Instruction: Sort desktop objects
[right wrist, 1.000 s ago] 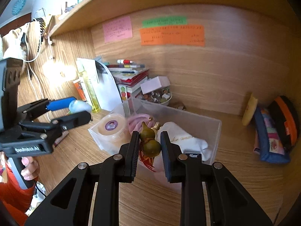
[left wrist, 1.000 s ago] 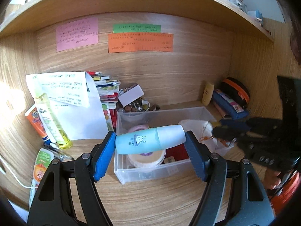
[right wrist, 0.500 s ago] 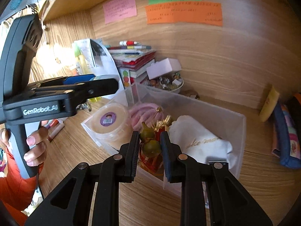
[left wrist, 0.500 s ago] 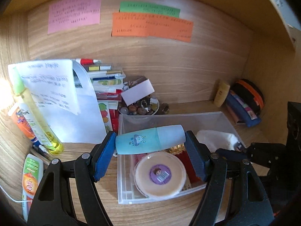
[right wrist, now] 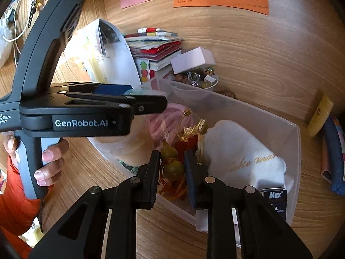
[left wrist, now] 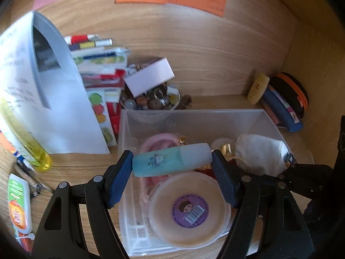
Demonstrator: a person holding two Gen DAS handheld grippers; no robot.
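The wooden worktop [left wrist: 71, 168] is seen with a clear plastic bin [left wrist: 194, 116] standing near its middle, in front of a stack of books [left wrist: 99, 64] and a bowl of beads [left wrist: 151, 101] at the far side. In the bin a round lidded tub [left wrist: 189, 209] lies at the near left, a white cloth pouch [right wrist: 243, 153] to the right, and a pink coil [left wrist: 159, 142] behind.

The left tool [left wrist: 172, 164] is clamped end to end on a pale blue tube [left wrist: 170, 161], whose long axis runs left to right, level, directly above the bin's left half. The right tool [right wrist: 172, 168] is closed narrowly on a small green gourd charm [right wrist: 172, 166] with red tassels, held over the bin's near edge between tub and pouch.

Both things are judged to hang above the bin, so a drop downward is what the coming move turns on.

How high either thing hangs above the contents cannot be told. The tub is largely hidden in the right view by the left tool, and the red and gold item under the gourd is hard to make out.
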